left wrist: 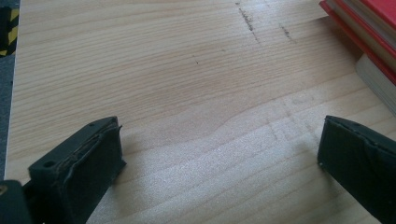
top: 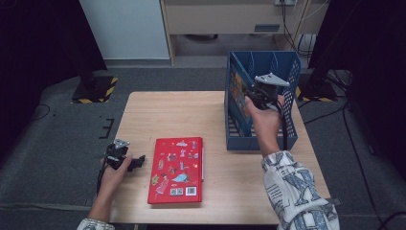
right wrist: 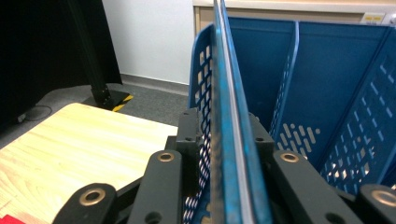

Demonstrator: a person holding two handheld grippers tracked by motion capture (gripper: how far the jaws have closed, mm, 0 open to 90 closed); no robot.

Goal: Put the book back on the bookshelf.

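Thin blue picture book (right wrist: 229, 140) upright in the leftmost slot of the blue perforated plastic file rack (top: 287, 120) | right gripper (top: 253, 93) clamped on its top edge | lower straight, release once seated | left gripper (top: 136, 162) wide, idle beside red hardcover book (top: 177, 170) on wooden table (top: 191, 115).

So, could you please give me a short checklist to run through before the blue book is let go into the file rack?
1. Right gripper shut on the thin blue book: ok.
2. Blue book upright, inside the blue perforated plastic file rack by its left wall: ok.
3. Book's bottom edge resting on the rack floor: cannot tell.
4. Left gripper open over the light wooden table: ok.
5. Red hardcover book flat on the table, apart from the rack: ok.
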